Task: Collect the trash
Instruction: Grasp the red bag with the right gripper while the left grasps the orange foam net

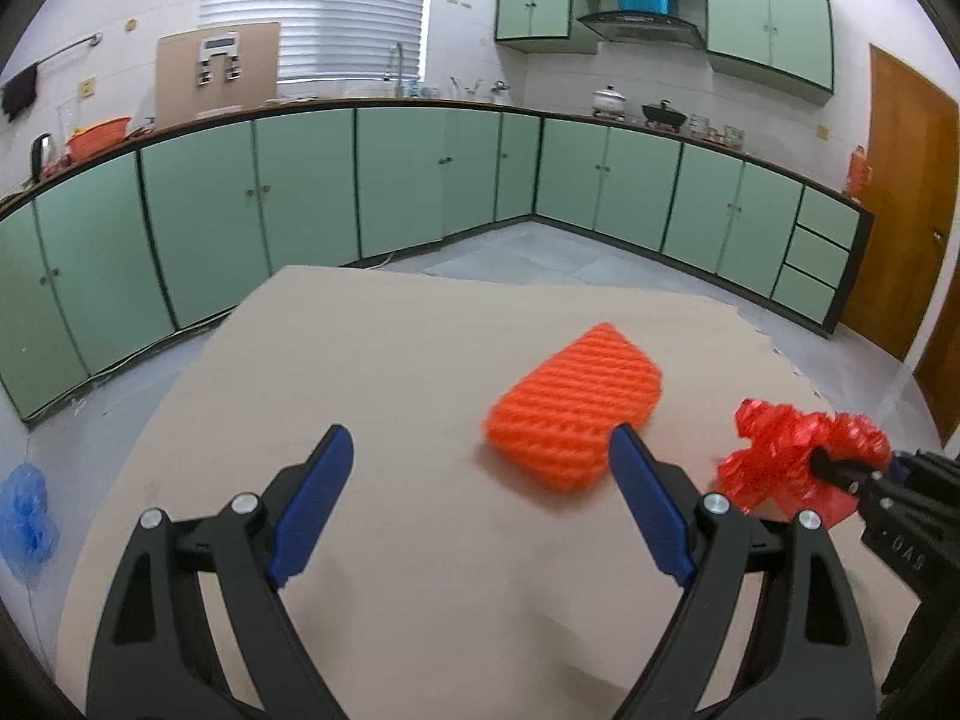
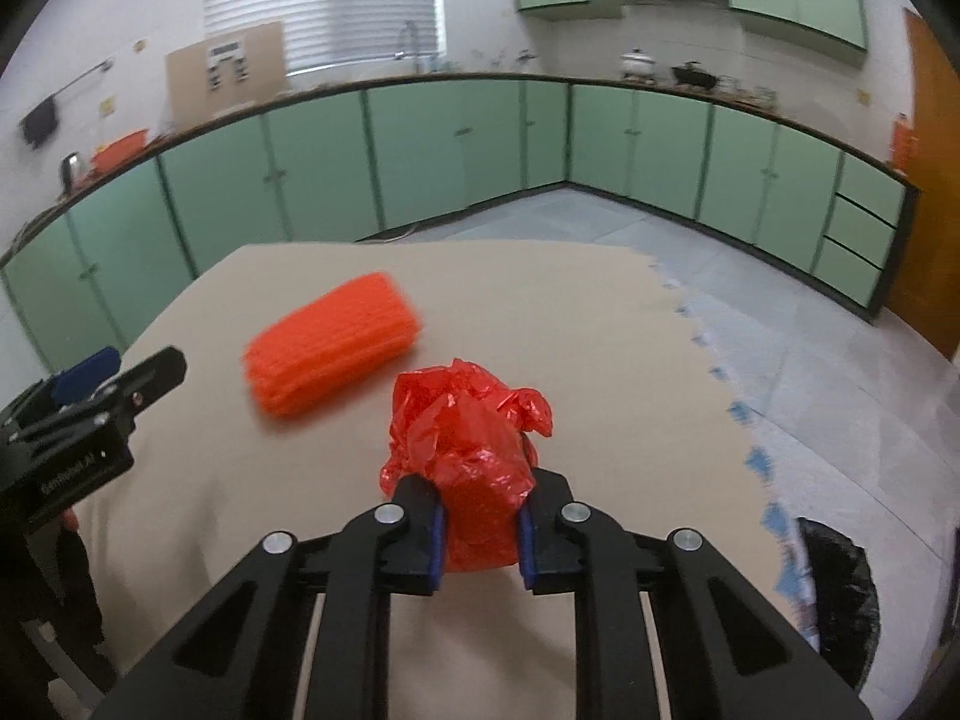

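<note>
The right claw (image 2: 480,531) pinches a light, crinkly red plastic bag (image 2: 465,450); the left claw (image 1: 480,510) gapes wide just short of a soft orange foam pad (image 1: 573,405), best gripped across its narrow sides.

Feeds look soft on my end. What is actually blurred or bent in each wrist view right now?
Left wrist view: orange foam net slightly motion-smeared, left gripper fingers sharp, cabinets bowed by the fisheye. Right wrist view: the foam net is blurred more heavily, while the red plastic bag clamped in the right gripper stays crisp, with small glints on its crinkles; the distant counter is soft.
</note>
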{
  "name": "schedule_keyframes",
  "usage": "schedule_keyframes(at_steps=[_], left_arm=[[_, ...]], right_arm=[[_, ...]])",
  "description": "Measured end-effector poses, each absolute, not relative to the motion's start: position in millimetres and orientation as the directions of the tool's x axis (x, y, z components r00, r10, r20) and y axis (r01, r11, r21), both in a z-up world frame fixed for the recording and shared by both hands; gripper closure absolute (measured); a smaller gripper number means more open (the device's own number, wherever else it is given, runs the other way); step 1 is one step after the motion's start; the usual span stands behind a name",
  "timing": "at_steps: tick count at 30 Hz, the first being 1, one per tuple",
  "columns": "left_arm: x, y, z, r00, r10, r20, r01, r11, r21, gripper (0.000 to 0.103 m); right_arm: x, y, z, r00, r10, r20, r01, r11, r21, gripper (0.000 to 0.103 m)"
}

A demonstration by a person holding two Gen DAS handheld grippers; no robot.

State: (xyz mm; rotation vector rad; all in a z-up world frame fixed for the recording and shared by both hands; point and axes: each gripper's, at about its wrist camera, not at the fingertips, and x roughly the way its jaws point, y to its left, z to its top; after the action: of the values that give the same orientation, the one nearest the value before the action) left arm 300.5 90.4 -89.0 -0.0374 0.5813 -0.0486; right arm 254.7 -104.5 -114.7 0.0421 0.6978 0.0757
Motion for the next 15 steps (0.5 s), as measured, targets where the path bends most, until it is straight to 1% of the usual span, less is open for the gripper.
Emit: schedule_keyframes(at_steps=[4,8,12,14,15], left_arm=[[320,71,-96,0.819,-0.069,-0.569,0.059,0.998,-0.037,0.019],[345,59,-109,0.776,-0.078,-0.625,0.070,0.997,-0.037,0.018],[364,54,-119,0.725,-0.094,-0.682,0.065,0.996,-0.067,0.018],[369,52,-124,0.702,-0.100,-0.705,0.068,0.995,-0.073,0.029],[370,50,-126,0.691,-0.099,-0.716,0.072,0.995,-0.068,0.038]], right_arm=[[264,-119,-114,0.774,0.046,-0.631,-0.023,0.999,0.044,0.085],[271,-129,-117,0.782,0.021,-0.623,0.008,0.999,0.044,0.085],[273,-134,-126,0.777,0.007,-0.630,0.029,0.998,0.047,0.085],[273,-135,-131,0.772,0.001,-0.636,0.035,0.998,0.044,0.085],[270,-133,-134,0.769,-0.001,-0.639,0.038,0.998,0.044,0.085]])
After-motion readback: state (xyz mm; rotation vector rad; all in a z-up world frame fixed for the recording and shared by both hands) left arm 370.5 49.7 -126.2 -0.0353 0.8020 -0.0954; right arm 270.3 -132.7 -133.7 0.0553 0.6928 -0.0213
